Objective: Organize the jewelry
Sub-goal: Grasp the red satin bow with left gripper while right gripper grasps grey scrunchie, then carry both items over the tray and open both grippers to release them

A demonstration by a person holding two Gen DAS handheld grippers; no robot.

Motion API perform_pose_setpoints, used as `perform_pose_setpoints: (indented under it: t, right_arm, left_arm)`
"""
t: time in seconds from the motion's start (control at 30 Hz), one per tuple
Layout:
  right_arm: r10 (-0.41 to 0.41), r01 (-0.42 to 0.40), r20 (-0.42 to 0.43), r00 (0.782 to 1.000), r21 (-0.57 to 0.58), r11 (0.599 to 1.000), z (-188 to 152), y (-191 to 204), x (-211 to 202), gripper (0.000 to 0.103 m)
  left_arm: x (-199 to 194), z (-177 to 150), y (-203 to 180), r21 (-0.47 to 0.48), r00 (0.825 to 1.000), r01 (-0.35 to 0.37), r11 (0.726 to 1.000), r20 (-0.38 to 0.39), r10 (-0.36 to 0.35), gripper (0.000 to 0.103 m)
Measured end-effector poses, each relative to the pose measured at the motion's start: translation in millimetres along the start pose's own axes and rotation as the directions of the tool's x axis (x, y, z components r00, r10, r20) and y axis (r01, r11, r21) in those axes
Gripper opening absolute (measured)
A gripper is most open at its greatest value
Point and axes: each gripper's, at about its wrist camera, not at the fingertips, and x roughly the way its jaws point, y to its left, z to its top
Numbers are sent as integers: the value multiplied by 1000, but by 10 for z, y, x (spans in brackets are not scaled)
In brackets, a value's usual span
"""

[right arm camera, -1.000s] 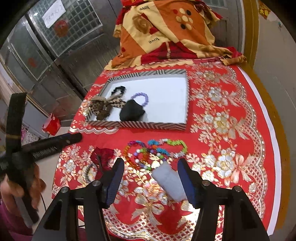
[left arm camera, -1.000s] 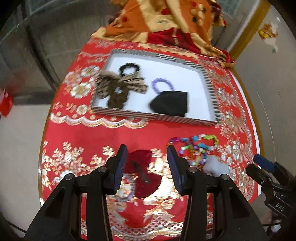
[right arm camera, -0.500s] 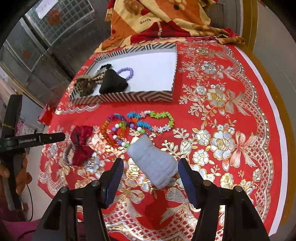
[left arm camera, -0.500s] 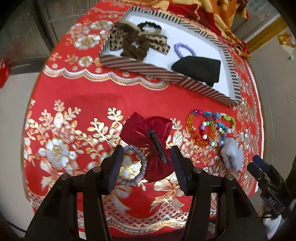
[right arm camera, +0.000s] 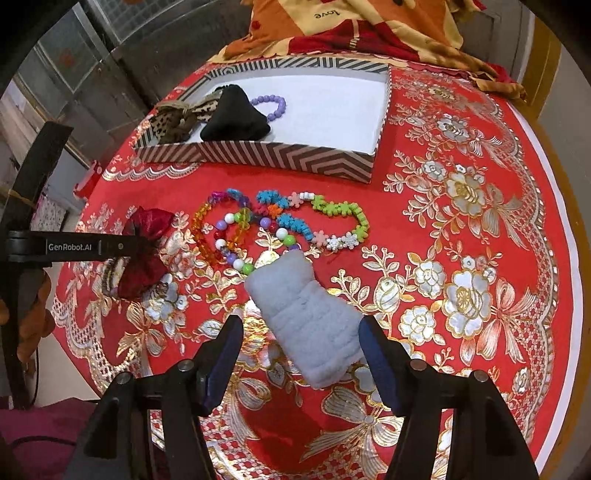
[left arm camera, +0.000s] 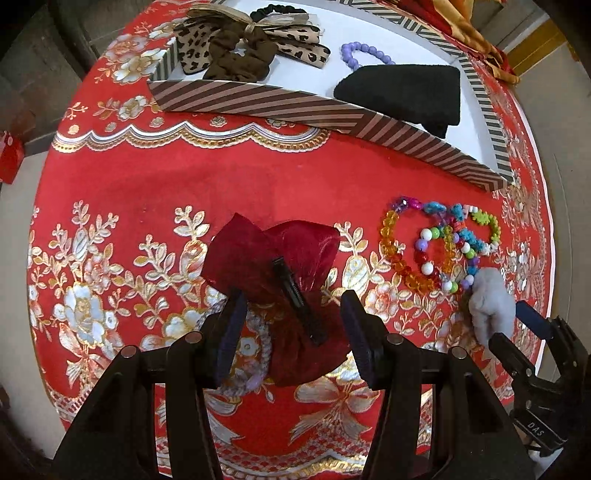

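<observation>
- Left wrist view: my left gripper [left arm camera: 291, 332] points down at the red and gold tablecloth [left arm camera: 155, 192], jaws spread wide, nothing pinched.
- Between the fingers lies a dark red hair bow [left arm camera: 273, 254] with its black clip [left arm camera: 297, 299] facing up; the pads stand either side of it and do not press on it.
- A silvery braided ring [left arm camera: 258, 354] pokes out from under the bow, just inside my left finger.
- Off to the right sits a tangle of coloured bead bracelets [left arm camera: 439, 243], touching a pale grey fluffy piece [left arm camera: 491, 302].
- My right gripper [left arm camera: 517, 332] straddles that grey piece at the frame edge.
- At the top, the striped tray [left arm camera: 295, 107] holds a leopard-print bow [left arm camera: 199, 51], a brown scrunchie [left arm camera: 236, 55], a black scrunchie [left arm camera: 280, 9], a purple bead bracelet [left arm camera: 365, 53] and a black cloth [left arm camera: 406, 92].
- Right wrist view: my right gripper [right arm camera: 299, 350] has its jaws opening, with the grey fluffy piece [right arm camera: 306, 317] lying slantwise between the fingers; the right pad is just beside it, and I cannot tell whether it touches.
- The bead bracelets [right arm camera: 277, 221] lie just beyond the grey piece, its far end touching them.
- Left of those, the left gripper [right arm camera: 144, 245] reaches in over the red bow [right arm camera: 144, 258], with a hand [right arm camera: 33, 317] on its handle.
- The striped tray [right arm camera: 258, 155] sits farther back, items bunched in its left end, the rest bare white.
- A patterned orange cloth [right arm camera: 351, 26] is heaped behind the tray.
</observation>
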Motion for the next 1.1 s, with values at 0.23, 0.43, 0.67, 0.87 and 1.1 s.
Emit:
perform_pose_setpoints:
  t: [0.23, 0.43, 0.67, 0.87, 1.1]
  right_arm:
    - [15, -14, -15, 1000, 15, 1000, 12, -90, 108, 63]
    - [19, -20, 21, 1000, 14, 1000, 25, -144, 109, 35]
    - [49, -50, 82, 995, 4, 999, 135, -121, -233, 15]
    - [59, -58, 166, 984, -9, 998, 305, -34, -578, 15]
    - [62, -63, 252, 966, -5, 998, 639, -19, -897, 15]
  left_arm:
    - [96, 81, -108, 24, 1000, -1, 1000, -2, 1, 22]
    - [-1, 183, -91, 33, 999, 50, 998, 21, -50, 15]
    - [-430, 302, -67, 38, 988, 108, 993, 103, -111, 15]
    - [-790, 416, -124, 67, 974, 122, 990, 186, -133, 15]
    - [-1232, 606, -74, 91, 950, 93, 991, 290, -116, 15]
